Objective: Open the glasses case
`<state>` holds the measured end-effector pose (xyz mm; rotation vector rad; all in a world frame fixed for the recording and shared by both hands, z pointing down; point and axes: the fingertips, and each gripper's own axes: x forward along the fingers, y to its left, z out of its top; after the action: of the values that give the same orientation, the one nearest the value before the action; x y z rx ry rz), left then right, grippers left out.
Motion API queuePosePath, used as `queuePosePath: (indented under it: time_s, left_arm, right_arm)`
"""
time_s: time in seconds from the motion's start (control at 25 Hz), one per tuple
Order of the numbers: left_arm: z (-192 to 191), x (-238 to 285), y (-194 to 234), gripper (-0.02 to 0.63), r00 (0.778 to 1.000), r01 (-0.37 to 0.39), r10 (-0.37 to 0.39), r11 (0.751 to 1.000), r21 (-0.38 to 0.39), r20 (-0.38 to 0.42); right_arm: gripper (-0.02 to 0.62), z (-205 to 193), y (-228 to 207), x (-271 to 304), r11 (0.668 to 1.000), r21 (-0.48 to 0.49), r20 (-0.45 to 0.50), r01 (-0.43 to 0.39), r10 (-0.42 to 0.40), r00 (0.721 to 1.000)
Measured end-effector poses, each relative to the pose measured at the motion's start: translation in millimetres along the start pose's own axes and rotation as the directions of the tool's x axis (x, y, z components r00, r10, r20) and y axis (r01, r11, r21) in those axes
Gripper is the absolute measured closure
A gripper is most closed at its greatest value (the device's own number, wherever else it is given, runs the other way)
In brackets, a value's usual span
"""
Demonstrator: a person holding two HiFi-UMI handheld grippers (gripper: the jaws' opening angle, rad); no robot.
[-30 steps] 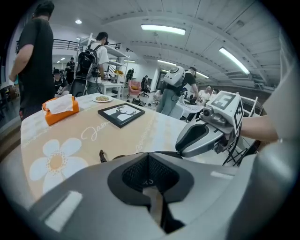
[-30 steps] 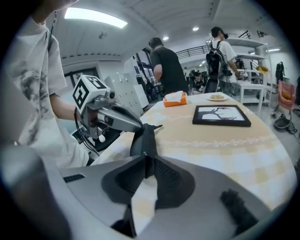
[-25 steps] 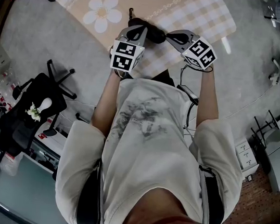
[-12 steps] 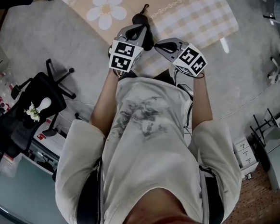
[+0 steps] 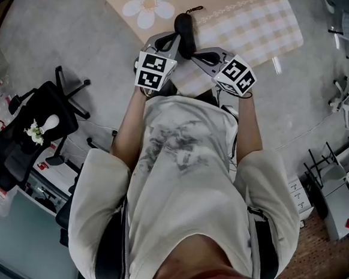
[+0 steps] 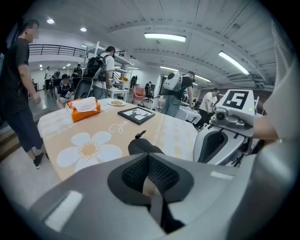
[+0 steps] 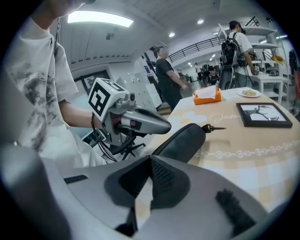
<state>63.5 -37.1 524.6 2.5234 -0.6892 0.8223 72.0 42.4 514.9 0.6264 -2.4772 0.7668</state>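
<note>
Flowered surface holds the shut glasses case; left gripper and right gripper hover near, clenched empty. Approach step, by appearance; next, grasp its zip pull.

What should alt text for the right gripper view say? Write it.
The right gripper, jaws shut and empty, points at a black case lying on a beige table. The left gripper is left of the case; a framed picture lies farther back.

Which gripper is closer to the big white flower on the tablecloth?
Left. The left gripper sits just below-right of the flower; the right gripper is farther right, past the glasses case.
</note>
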Motion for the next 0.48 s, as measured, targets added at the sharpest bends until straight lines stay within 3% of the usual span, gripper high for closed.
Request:
queuePosePath:
  time_s: [0.36,0.48]
  left_arm:
    - [-31.3,-31.4,15.0,0.596,1.000,-0.027,0.027,0.999,-0.030,0.000]
    - [-32.1,-28.6,11.3,0.555,1.000,-0.015,0.015,0.999,-0.037,0.002]
  right_arm:
    - [0.578,25.6,0.8,17.2,1.000,-0.012,0.026,0.020,-0.020,0.999]
    - [0.578,33.0,-9.2,15.7,1.000,-0.012,0.038,0.027,-0.027,0.999]
